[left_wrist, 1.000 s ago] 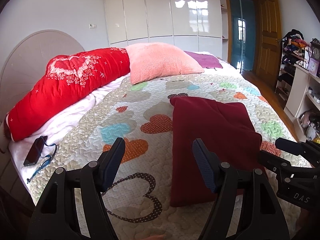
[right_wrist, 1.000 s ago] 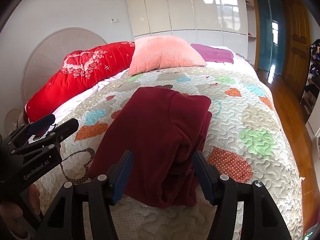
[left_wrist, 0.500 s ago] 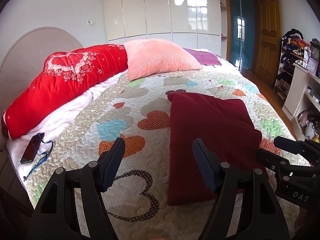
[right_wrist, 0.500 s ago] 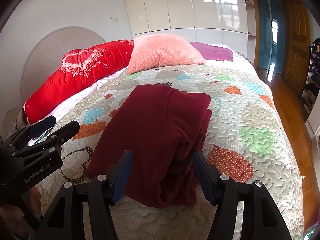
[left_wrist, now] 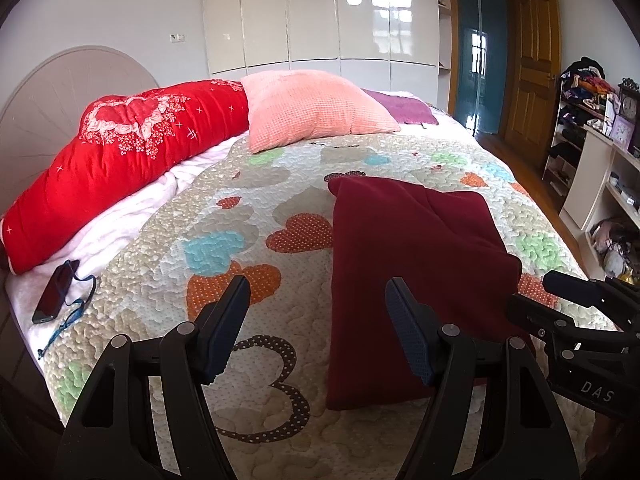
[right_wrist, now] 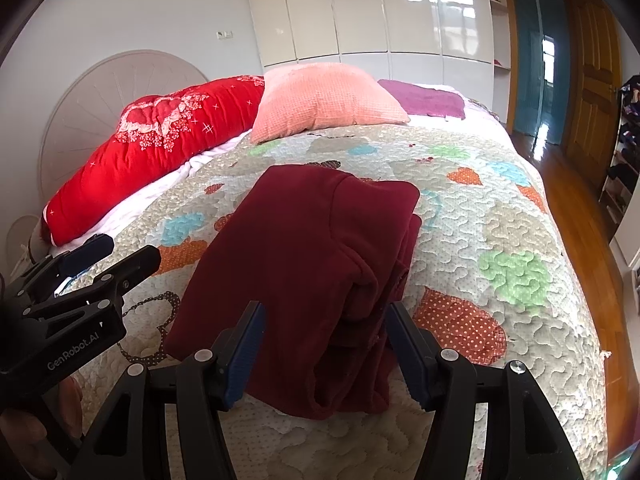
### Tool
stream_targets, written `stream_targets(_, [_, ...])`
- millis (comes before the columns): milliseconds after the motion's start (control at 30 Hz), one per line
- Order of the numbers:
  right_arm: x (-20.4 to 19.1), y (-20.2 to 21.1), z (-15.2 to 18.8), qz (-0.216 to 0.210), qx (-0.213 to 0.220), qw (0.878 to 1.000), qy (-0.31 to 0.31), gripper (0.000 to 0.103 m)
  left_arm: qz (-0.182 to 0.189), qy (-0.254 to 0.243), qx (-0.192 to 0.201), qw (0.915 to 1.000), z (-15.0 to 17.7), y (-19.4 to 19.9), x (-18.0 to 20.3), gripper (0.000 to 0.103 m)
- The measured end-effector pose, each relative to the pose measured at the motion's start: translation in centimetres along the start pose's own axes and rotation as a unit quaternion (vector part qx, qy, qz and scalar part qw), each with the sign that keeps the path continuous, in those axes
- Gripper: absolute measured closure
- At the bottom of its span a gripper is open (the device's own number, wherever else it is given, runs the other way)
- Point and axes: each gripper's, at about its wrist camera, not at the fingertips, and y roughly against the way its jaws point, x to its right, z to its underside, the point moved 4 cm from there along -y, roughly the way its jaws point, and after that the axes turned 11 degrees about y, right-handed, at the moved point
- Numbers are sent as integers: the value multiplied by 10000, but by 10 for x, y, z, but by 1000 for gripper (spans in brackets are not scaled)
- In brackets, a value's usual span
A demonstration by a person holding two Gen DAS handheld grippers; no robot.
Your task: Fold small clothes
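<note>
Both pairs of black fingers stand spread apart with nothing between them: the left gripper [left_wrist: 316,320] hovers over the heart-patterned quilted bedspread [left_wrist: 248,216] just left of the folded dark red garment [left_wrist: 408,264], the right gripper [right_wrist: 324,344] over that garment's near edge. The garment lies flat in the middle of the bedspread. Farther off rest a salmon-pink cushion [left_wrist: 316,108] and a long red embroidered bolster [left_wrist: 120,156]; a dark phone [left_wrist: 54,292] lies far left.

- Left wrist view: low over the near edge of the quilted bed [left_wrist: 248,216], facing the far wardrobe [left_wrist: 312,12].
- Right wrist view: similar height, apparently set further right.
- Shared: folded maroon garment [left_wrist: 408,264] [right_wrist: 304,256], pink pillow [left_wrist: 316,108] [right_wrist: 324,100].
</note>
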Motion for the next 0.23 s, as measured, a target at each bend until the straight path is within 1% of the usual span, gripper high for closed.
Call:
stream_targets(100, [1, -2, 1, 14, -25, 10000, 0, 42, 83, 45, -68, 9999, 1, -4, -1, 33])
stream_targets(233, [5, -4, 2, 48, -62, 10000, -34, 42, 98, 112, -192, 9997, 2, -12, -7, 33])
